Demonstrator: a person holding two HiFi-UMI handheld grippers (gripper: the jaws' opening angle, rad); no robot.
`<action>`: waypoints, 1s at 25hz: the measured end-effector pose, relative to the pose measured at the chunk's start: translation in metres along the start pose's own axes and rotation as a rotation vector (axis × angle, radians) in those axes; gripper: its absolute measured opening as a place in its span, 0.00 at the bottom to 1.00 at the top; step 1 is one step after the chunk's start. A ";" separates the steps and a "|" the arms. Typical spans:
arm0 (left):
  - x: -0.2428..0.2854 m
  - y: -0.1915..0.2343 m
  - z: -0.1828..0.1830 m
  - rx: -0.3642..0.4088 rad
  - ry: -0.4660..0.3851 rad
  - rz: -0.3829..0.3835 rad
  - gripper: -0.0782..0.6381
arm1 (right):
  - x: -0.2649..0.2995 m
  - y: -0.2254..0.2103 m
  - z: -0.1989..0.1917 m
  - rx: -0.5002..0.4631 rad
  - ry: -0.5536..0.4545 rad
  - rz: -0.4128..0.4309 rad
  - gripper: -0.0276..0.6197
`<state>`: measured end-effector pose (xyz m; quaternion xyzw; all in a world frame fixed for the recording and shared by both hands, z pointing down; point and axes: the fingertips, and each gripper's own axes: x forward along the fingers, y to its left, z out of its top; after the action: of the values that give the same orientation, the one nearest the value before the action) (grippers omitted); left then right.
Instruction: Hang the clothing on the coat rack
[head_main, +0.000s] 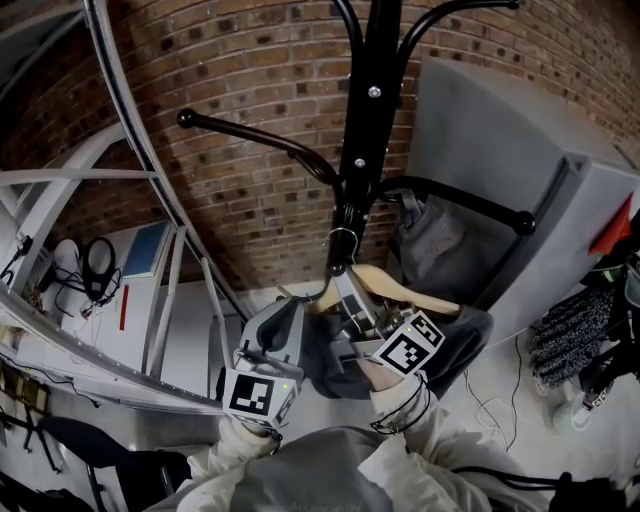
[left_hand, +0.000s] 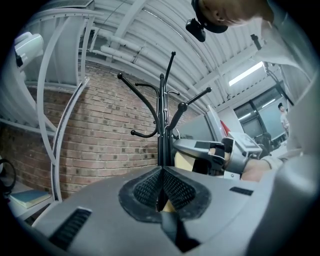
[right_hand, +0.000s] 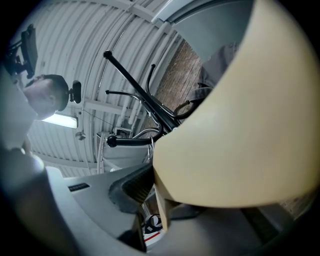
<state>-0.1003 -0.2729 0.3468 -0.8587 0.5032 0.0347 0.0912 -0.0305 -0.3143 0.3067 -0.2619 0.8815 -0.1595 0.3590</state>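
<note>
The black coat rack (head_main: 366, 110) stands before the brick wall, its arms spreading left and right. A pale wooden hanger (head_main: 395, 288) carries dark clothing (head_main: 330, 362) just below the pole, its metal hook (head_main: 340, 243) close against the pole. My right gripper (head_main: 358, 312) is shut on the hanger (right_hand: 240, 130), which fills the right gripper view; one pad (right_hand: 134, 186) presses on the wood. My left gripper (head_main: 296, 318) sits at the hanger's left end. In the left gripper view its jaws (left_hand: 161, 175) meet, with dark fabric (left_hand: 175, 231) caught between them.
A grey garment (head_main: 428, 238) hangs by the rack's right arm (head_main: 470, 205). A grey panel (head_main: 490, 150) stands behind on the right. White metal framing (head_main: 150, 260) runs along the left. Cables (head_main: 490, 405) lie on the floor at the right.
</note>
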 end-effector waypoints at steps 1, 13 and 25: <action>0.000 0.000 -0.001 -0.001 0.001 -0.001 0.12 | 0.000 0.000 0.000 0.000 -0.001 0.000 0.20; 0.000 0.001 -0.011 -0.020 0.034 0.005 0.12 | 0.001 -0.005 -0.003 0.018 -0.034 0.015 0.21; 0.001 0.008 -0.023 -0.031 0.038 -0.001 0.12 | 0.006 -0.012 -0.013 0.069 -0.034 0.007 0.26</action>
<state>-0.1072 -0.2817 0.3687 -0.8607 0.5039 0.0261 0.0680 -0.0391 -0.3261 0.3177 -0.2490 0.8702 -0.1842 0.3832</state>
